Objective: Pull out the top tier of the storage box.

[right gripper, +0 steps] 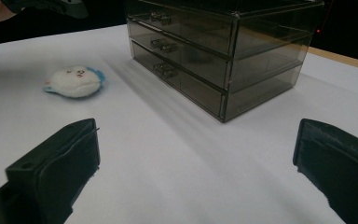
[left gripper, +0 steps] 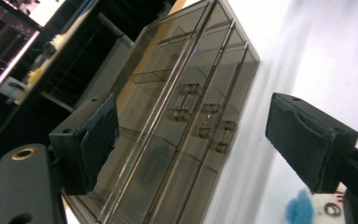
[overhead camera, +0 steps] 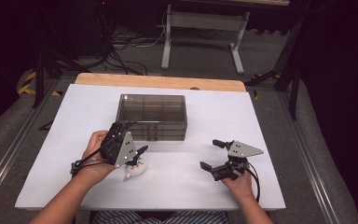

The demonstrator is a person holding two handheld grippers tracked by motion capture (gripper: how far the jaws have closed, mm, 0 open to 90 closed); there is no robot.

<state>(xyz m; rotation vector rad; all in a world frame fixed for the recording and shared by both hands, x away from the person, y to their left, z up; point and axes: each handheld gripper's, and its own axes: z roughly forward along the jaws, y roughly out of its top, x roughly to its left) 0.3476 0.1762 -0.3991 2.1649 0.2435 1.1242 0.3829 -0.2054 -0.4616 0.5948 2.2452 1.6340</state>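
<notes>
A smoky, see-through drawer chest [overhead camera: 152, 116] sits toward the far middle of the white table [overhead camera: 56, 140], its three drawers facing the person. The left gripper [overhead camera: 129, 138] hovers right at the chest's front left corner with its jaws spread wide and nothing between them; from above, its grey plate and the hand [overhead camera: 94, 151] cover much of it. Just beside that hand lies a small white plush toy [overhead camera: 135, 169] with blue trim, partly tucked under the gripper from overhead, plainer in the right gripper view [right gripper: 74, 81]. The right gripper [overhead camera: 213, 154] rests low near the table's front right, jaws wide apart and empty, well away from the chest. I cannot make out whether anything lies inside the drawers.
</notes>
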